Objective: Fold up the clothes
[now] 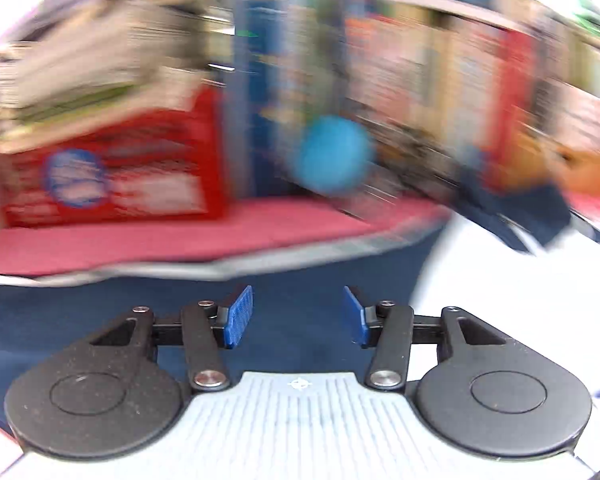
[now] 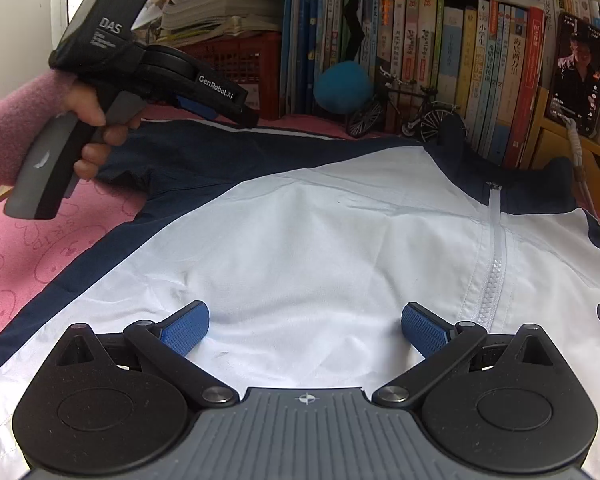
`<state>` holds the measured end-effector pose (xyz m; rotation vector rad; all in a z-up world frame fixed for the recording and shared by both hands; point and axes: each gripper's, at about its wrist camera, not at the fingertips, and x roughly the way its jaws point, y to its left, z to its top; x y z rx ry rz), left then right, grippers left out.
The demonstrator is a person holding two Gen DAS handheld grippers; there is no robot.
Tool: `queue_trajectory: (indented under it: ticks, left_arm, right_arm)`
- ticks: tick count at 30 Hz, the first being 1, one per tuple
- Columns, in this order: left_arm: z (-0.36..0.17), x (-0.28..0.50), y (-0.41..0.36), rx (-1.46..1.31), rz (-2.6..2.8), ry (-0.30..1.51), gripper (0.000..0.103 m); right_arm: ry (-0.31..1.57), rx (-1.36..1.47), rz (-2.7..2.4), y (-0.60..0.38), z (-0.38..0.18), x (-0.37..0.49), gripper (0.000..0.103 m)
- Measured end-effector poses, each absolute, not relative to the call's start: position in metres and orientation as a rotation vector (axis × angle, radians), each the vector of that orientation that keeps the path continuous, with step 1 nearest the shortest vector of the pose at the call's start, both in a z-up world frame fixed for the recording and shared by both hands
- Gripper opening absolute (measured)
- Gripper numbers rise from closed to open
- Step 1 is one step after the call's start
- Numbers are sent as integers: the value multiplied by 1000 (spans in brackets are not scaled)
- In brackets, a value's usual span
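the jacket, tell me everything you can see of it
The jacket lies spread flat on a pink cloth, front up. Its body is white, thin, lightly creased fabric; shoulders, sleeve and collar are navy. A white zipper is closed up to the collar, and a crest is printed at the right edge. Neither tool grips it.

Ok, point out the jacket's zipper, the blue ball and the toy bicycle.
zipper [image 2: 493,276], right wrist view, on the white teeth mid-way down.
blue ball [image 2: 343,87], right wrist view, centre of its fuzzy surface.
toy bicycle [image 2: 436,121], right wrist view, on its right wheel.
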<state>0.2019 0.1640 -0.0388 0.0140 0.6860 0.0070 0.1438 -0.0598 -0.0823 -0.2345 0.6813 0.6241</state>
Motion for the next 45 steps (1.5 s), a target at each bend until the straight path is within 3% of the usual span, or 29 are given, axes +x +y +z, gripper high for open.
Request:
queue_trajectory:
  ticks: [4, 6, 7, 8, 18, 20, 27, 32, 39, 45]
  left_arm:
    - [-56, 191, 137, 105, -15, 749, 50]
    - [-64, 190, 143, 80, 9, 747, 54]
    - [-66, 190, 148, 62, 19, 734, 62]
    - [-68, 190, 152, 53, 39, 722, 64]
    - [-69, 223, 220, 48, 421, 691, 64]
    - [-65, 219, 219, 64, 416, 702, 53]
    - [-35, 184, 175, 79, 107, 572, 50]
    - [-21, 188, 108, 143, -355, 544, 54]
    - [-64, 249, 19, 299, -441, 633, 56]
    - [-91, 299, 16, 215, -254, 672, 65]
  right_arm:
    - [681, -234, 624, -60, -82, 144, 103]
    - [681, -234, 624, -60, -82, 144, 103]
    - [682, -234, 624, -60, -82, 144, 103]
    - [682, -234, 623, -60, -82, 144, 103]
    - [682, -234, 624, -58, -82, 143, 103]
    - [681, -234, 624, -58, -82, 143, 103]
    - [681, -235, 625, -58, -81, 143, 103]
    - [681, -235, 626, -58, -81, 143, 103]
    - [681, -235, 626, -58, -80, 143, 103]
    - [681, -236, 627, -59, -80, 143, 103]
